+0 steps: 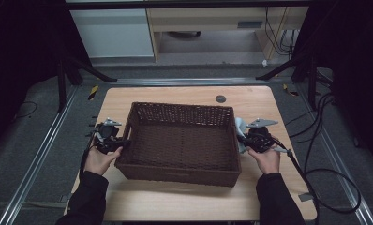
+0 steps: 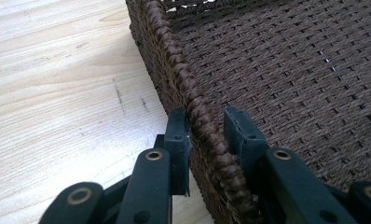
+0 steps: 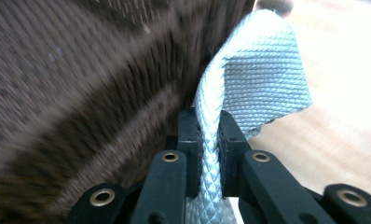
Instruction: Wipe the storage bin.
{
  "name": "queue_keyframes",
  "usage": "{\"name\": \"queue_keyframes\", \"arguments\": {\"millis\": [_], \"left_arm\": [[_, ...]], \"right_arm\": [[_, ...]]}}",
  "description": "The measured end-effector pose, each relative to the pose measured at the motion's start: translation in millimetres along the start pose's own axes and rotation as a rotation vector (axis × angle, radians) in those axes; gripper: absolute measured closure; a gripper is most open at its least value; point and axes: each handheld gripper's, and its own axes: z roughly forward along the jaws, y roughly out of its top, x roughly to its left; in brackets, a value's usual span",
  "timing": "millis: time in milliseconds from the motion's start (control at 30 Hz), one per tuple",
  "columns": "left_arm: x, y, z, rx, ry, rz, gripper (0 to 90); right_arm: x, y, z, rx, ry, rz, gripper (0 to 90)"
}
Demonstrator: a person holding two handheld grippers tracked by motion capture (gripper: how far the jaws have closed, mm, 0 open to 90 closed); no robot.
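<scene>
High view: basket (image 1: 180,176) w/o contents; left tool (image 2: 206,135) straddles rim, right tool (image 3: 210,135) clamps cloth (image 3: 263,84).

From the high view we see a dim room, black at both sides, with light falling mainly on the tabletop (image 1: 184,201); the basket (image 1: 180,140) reads dark, its weave soft and lacking detail; the picture is slightly grainy. In the left gripper view we get bright, even light and sharp focus; the wood glares pale toward the upper left. In the right gripper view the basket (image 3: 81,93) smears with motion blur; the cloth (image 3: 263,79) stays crisp, and the wood behind it washes out.
</scene>
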Motion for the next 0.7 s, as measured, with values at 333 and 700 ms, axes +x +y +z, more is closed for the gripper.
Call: {"name": "queue_keyframes", "arguments": {"millis": [333, 700], "left_arm": [[2.3, 6.9, 5.2, -0.004, -0.003, 0.007, 71.6], [3.3, 4.1, 0.1, -0.032, 0.046, 0.04, 49.6]], "right_arm": [[6.7, 12.8, -19.3, -0.058, -0.022, -0.046, 83.4], [5.3, -2.7, 0.7, 0.044, -0.012, -0.036, 83.4]]}}
